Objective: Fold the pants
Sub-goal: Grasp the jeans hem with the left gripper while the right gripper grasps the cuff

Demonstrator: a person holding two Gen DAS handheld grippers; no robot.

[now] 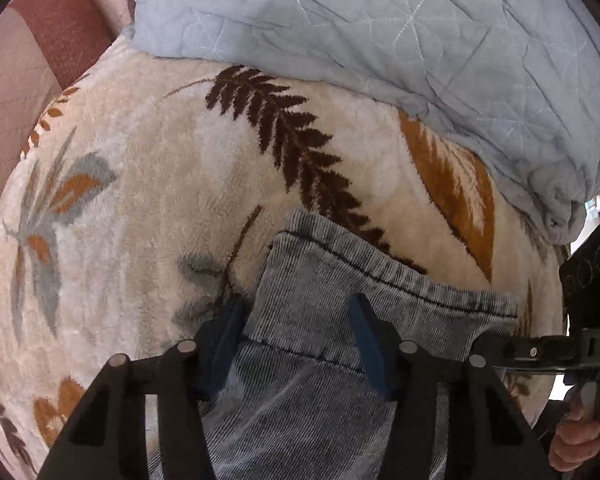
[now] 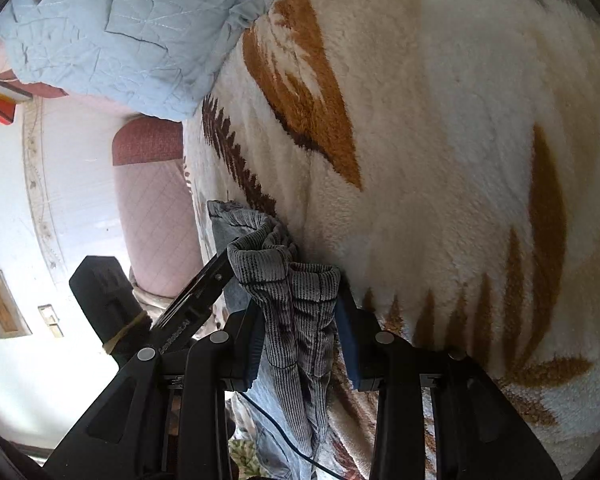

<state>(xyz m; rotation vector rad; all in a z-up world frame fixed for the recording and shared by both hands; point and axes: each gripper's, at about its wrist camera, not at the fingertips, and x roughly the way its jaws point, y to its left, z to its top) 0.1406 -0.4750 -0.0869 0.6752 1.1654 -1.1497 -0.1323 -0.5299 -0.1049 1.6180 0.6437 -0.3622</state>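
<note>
At nine o'clock in the left wrist view lies only the leaf-patterned fleece blanket (image 1: 148,184); toward six o'clock the left gripper (image 1: 296,340) stands with its jaws spread wide, grey corduroy pants (image 1: 340,280) running between them but not pinched, so it reads as released; the hemmed edge stretches from the gripper out toward three o'clock, where the right gripper (image 1: 556,354) and the person's hand (image 1: 580,436) come in; a pale blue quilt (image 1: 380,40) fills twelve o'clock. In the right wrist view the right gripper (image 2: 298,340) is clenched on a bunched fold of the pants (image 2: 296,304), the cloth hanging down toward six o'clock; the blanket (image 2: 440,120) spreads to three o'clock. I judge the pants' long axis runs from gripper to gripper, the right one carrying it.
</note>
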